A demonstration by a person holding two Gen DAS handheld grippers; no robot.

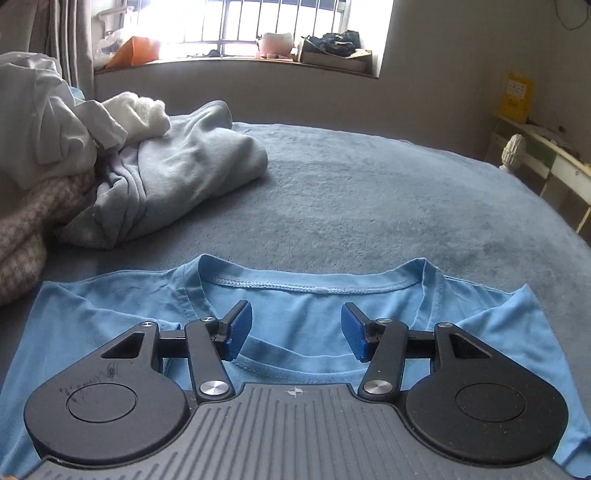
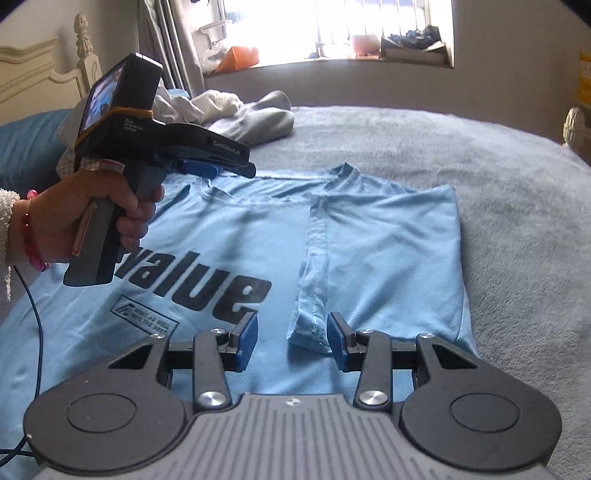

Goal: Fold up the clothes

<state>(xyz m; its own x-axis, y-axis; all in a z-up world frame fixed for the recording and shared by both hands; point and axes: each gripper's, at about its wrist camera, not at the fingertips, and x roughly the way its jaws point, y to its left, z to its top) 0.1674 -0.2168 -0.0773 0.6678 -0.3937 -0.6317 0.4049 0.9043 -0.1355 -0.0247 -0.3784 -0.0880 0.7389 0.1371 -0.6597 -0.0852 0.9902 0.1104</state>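
Both wrist views look low across the T-shirt windowward.

1. A grey-blue fleece blanket is seen spread over the bed ahead of the jaws.
2. A barred window is set in the far wall, beyond the jaws.
3. An orange bag and a pink pot are placed on the sill.
4. A cream headboard is seen far left of the jaws.
5. A yellow notice is fixed to the wall, far right.

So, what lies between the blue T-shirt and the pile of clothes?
Only bare grey blanket lies between the blue T-shirt and the pile of clothes, as the left wrist view shows.
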